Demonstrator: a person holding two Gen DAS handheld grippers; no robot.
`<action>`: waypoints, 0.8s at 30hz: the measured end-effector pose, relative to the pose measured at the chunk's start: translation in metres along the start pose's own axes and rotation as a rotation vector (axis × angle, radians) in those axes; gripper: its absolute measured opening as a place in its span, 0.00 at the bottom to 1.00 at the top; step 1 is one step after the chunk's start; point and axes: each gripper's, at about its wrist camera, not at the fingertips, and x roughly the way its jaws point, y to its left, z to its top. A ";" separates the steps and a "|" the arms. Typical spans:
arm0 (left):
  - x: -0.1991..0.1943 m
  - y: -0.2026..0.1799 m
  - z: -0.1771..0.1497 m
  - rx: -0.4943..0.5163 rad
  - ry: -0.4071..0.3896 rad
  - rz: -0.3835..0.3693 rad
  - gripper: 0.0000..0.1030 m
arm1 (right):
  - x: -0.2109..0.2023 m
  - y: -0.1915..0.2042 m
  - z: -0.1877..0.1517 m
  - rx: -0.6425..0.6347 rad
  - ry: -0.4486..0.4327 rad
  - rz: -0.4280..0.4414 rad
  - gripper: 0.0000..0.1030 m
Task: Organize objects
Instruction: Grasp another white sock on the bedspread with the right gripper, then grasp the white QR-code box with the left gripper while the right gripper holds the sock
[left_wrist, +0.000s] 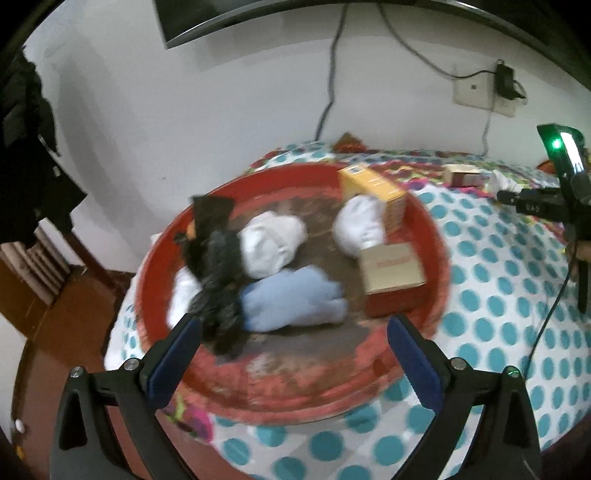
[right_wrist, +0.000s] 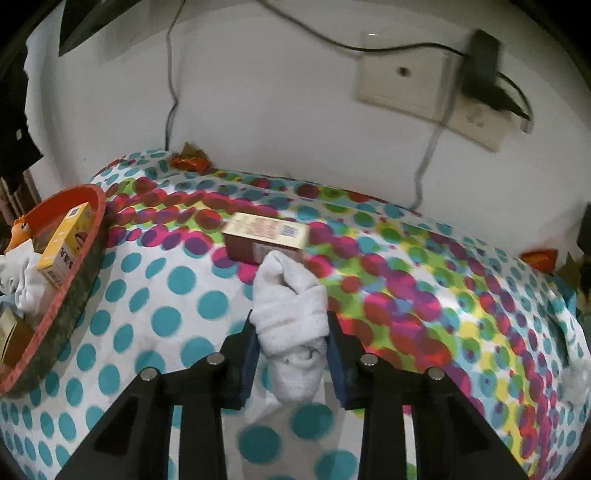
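Grip confirmed: my right hand-held gripper (right_wrist: 290, 345) clamps a rolled white sock (right_wrist: 290, 314) mid-bed; my left hand-held gripper (left_wrist: 295, 354) gapes empty over the round red tray (left_wrist: 436, 236).

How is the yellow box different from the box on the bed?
The yellow box is in the red basin, propped up on end; the box on the bed lies flat on the spotty cover, outside the basin. That one is cream and red, not yellow. Both are small cardboard cartons.
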 end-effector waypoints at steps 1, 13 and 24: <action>0.000 -0.006 0.003 0.008 -0.005 -0.006 0.98 | -0.003 -0.005 -0.002 0.005 -0.002 -0.006 0.32; 0.008 -0.087 0.059 0.166 -0.064 -0.128 0.98 | -0.029 -0.082 -0.044 0.087 0.020 -0.064 0.32; 0.065 -0.162 0.131 0.400 -0.030 -0.212 0.98 | -0.031 -0.099 -0.049 0.148 0.026 -0.019 0.32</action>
